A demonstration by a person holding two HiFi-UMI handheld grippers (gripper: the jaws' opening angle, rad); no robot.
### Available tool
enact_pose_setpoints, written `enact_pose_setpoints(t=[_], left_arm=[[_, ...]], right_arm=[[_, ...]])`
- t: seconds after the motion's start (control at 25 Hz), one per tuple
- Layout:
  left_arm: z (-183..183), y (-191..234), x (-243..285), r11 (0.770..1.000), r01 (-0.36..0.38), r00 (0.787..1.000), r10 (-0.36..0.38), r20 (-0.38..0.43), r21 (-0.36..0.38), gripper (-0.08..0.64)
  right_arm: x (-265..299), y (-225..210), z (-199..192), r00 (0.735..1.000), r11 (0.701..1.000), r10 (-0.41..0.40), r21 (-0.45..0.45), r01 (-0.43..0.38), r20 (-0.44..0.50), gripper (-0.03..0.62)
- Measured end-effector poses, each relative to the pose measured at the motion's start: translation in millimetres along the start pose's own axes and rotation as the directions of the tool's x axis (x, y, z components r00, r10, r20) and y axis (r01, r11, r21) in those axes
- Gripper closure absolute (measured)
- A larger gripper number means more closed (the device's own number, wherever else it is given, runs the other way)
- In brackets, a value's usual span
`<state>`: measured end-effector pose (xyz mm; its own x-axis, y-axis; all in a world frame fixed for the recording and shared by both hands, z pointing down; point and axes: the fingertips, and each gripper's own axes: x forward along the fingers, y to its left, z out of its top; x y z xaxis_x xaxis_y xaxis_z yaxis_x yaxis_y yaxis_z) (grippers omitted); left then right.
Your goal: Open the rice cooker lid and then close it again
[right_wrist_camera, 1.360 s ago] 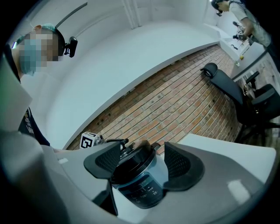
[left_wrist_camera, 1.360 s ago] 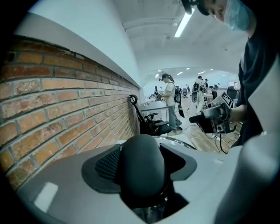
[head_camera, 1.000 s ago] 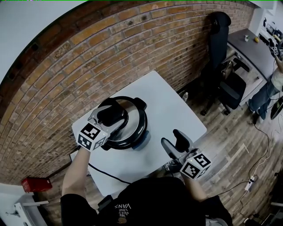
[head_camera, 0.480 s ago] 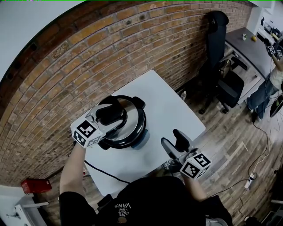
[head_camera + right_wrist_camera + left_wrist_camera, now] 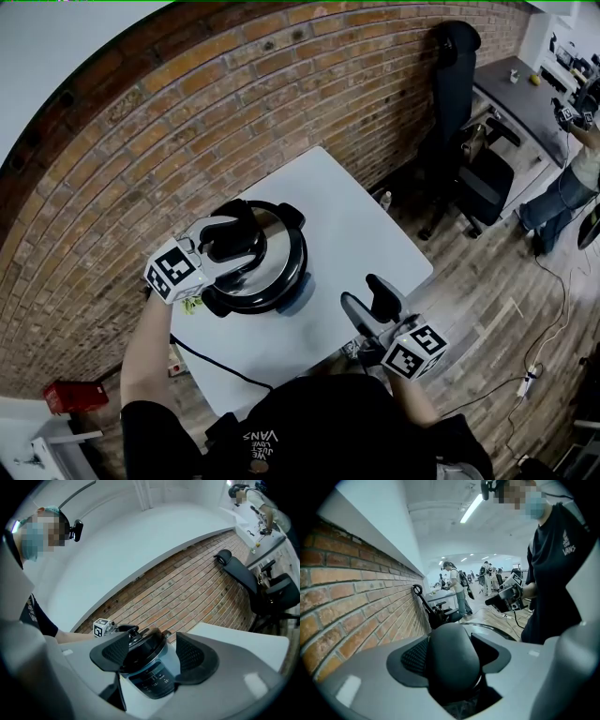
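Rice cooker (image 5: 272, 277) stands on the white surface (image 5: 356, 225), close to the brick wall (image 5: 187, 122). The left hand-held gripper (image 5: 228, 241) is clamped on the lid knob (image 5: 452, 660). The right hand-held gripper (image 5: 367, 298) is released, over bare surface near the front edge. An office chair (image 5: 473, 178) stands beyond the right edge. The shirt (image 5: 309, 431) reads "VANS".

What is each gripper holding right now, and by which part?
The left gripper has the rice cooker lid by its black top knob, jaws closed on it. The right gripper holds nothing, jaws apart.
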<state>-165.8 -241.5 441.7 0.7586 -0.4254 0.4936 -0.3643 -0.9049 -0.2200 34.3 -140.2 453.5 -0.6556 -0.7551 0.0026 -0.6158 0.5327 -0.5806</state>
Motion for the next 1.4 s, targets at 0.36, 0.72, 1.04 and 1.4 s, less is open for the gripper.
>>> enact_pose_setpoints(t=[0.36, 0.72, 1.04, 1.4], left_arm=[[-3.7, -14.2, 6.9, 0.992, 0.086, 0.996, -0.087, 0.001, 0.089, 0.279], [-8.4, -7.2, 8.1, 1.000, -0.012, 1.000, 0.012, 0.020, -0.020, 0.281], [-10.2, -5.2, 8.3, 0.993, -0.082, 0.996, 0.080, -0.024, -0.081, 0.278], [-15.4, -1.2, 5.5, 0.957, -0.222, 0.974, 0.209, -0.090, -0.185, 0.270]], right_arm=[[-5.5, -4.8, -0.6, 1.000, 1.000, -0.020, 0.002, 0.020, 0.002, 0.287], [2.1, -1.4, -4.2, 1.000, 1.000, 0.000, 0.008, 0.000, -0.014, 0.287], [16.7, -2.0, -5.1, 0.997, 0.999, 0.048, 0.002, -0.048, -0.063, 0.287], [45.6, -6.1, 1.4, 0.976, 0.986, 0.160, -0.011, -0.164, -0.148, 0.287]])
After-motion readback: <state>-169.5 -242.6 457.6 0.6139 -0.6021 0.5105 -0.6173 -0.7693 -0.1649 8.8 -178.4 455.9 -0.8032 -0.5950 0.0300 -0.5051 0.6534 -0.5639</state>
